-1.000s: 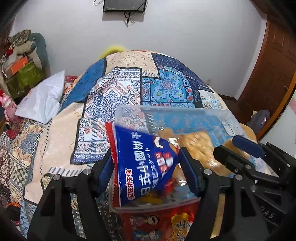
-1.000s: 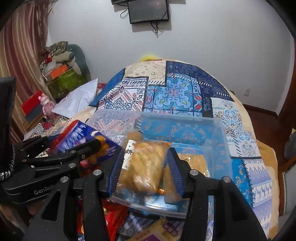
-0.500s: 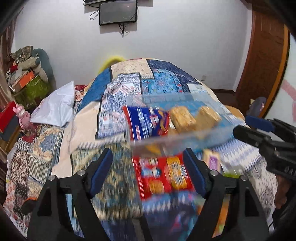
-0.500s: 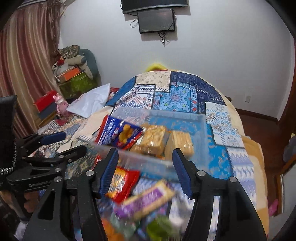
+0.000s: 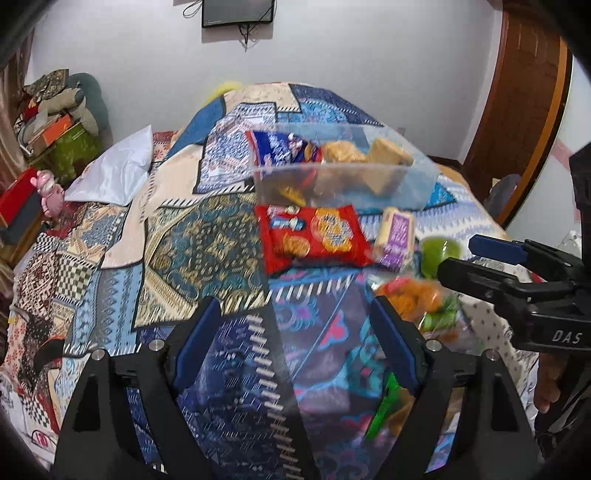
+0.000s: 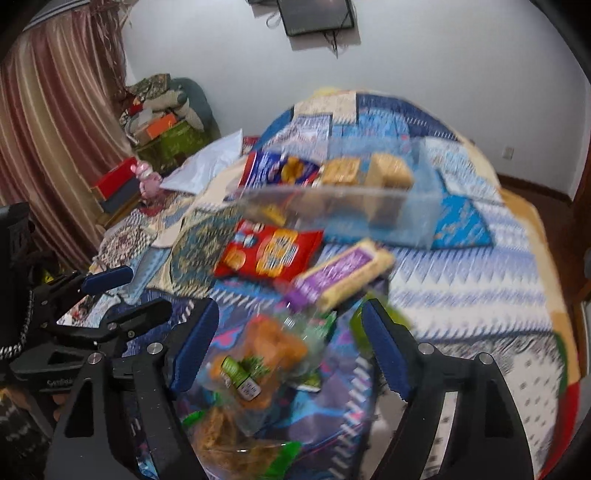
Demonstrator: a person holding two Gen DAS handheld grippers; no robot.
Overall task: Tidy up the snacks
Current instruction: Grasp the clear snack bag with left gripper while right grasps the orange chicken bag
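A clear plastic bin (image 5: 417, 184) (image 6: 417, 218) sits on the patterned bedspread and holds a blue biscuit bag (image 5: 277, 149) (image 6: 273, 168) and tan cracker packs (image 5: 388, 157) (image 6: 388, 171). In front of it lie a red snack bag (image 5: 314, 236) (image 6: 269, 253), a purple-labelled pack (image 5: 397, 234) (image 6: 343, 275) and orange snacks in clear bags (image 5: 413, 295) (image 6: 269, 350). My left gripper (image 5: 295, 347) is open and empty above the bedspread. My right gripper (image 6: 288, 347) is open and empty above the orange snack bags; it also shows in the left wrist view (image 5: 491, 258).
A white pillow (image 5: 114, 173) lies at the bed's left side. Boxes and bags (image 5: 48, 136) are stacked by the left wall. A wooden door (image 5: 517, 103) is at the right. A screen (image 5: 236, 11) hangs on the far wall.
Both grippers let go of the packs in the bin, opened and pulled back toward the near end of the bed. The loose snacks in front of the bin came into view.
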